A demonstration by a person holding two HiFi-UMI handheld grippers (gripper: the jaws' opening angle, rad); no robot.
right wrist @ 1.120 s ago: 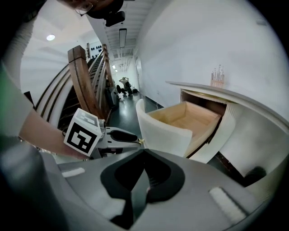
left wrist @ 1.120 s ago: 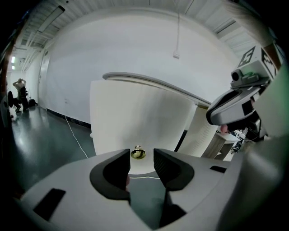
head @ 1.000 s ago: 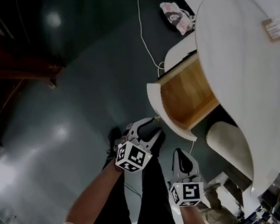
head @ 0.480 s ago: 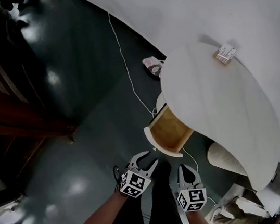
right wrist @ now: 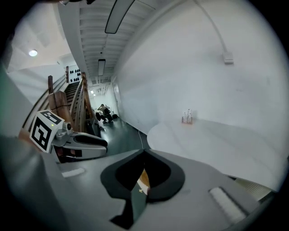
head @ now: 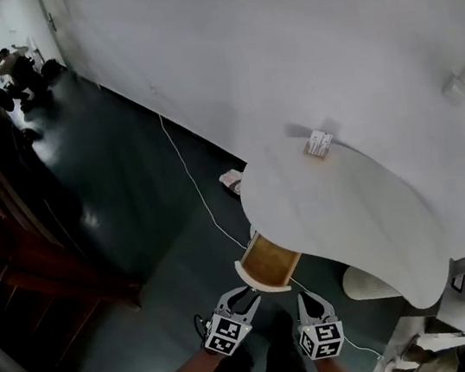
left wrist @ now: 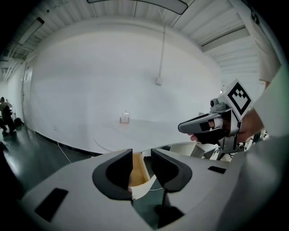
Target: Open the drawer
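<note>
The drawer (head: 267, 263) stands pulled out from under the white round table (head: 351, 214), its wooden inside showing. Both grippers hang in the air short of it, touching nothing. My left gripper (head: 243, 295) sits just below the drawer front; its jaws are closing, with a gap still between them and nothing in it. In the left gripper view the drawer (left wrist: 137, 168) shows through that gap of the left gripper (left wrist: 142, 164). My right gripper (head: 311, 300) is beside it, jaws shut and empty. The right gripper (right wrist: 143, 155) view shows its tips meeting above the drawer's edge (right wrist: 142, 178).
A small holder (head: 319, 142) stands on the table near the white wall. A white cable (head: 193, 187) runs over the dark floor to a small bundle (head: 231, 178). A woven stool (head: 370, 281) sits under the table. Dark wooden stairs (head: 15, 250) rise at left; people (head: 13, 71) are far off.
Both grippers have risen and drawn away from the open drawer, which now looks smaller. The left gripper's jaws have narrowed. The head view has lifted to take in the wall.
</note>
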